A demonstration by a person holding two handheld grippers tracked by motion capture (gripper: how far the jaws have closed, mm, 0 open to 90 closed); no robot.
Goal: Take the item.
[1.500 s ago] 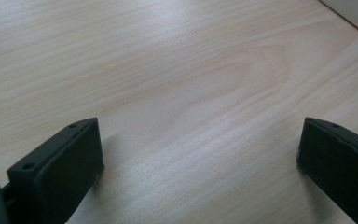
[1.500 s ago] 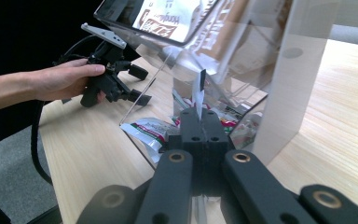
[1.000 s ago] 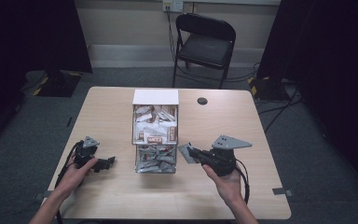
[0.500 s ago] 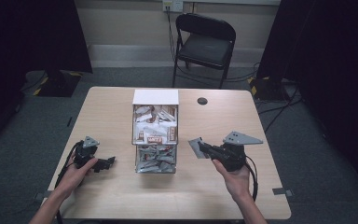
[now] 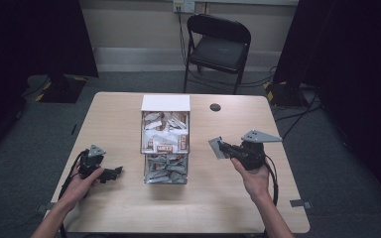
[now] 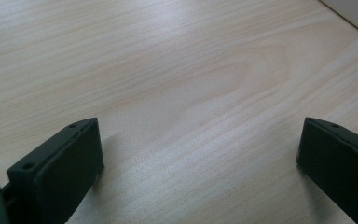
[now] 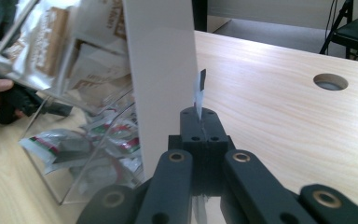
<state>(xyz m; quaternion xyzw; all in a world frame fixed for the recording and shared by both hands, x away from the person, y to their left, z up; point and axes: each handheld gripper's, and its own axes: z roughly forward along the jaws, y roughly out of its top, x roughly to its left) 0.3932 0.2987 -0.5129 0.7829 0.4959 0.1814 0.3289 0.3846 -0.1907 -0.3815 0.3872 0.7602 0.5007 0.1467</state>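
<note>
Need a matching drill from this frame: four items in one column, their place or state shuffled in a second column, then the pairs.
Column one:
1. left gripper
2. right gripper
3. clear dispenser box
4. folding chair

Column two:
A. on the floor beyond the table's far edge
B. mid-table, stuffed with packets
C. jaws wide apart, low over bare wood
D. jaws shut on a thin silvery packet

Pairs: 1-C, 2-D, 3-B, 4-A
</note>
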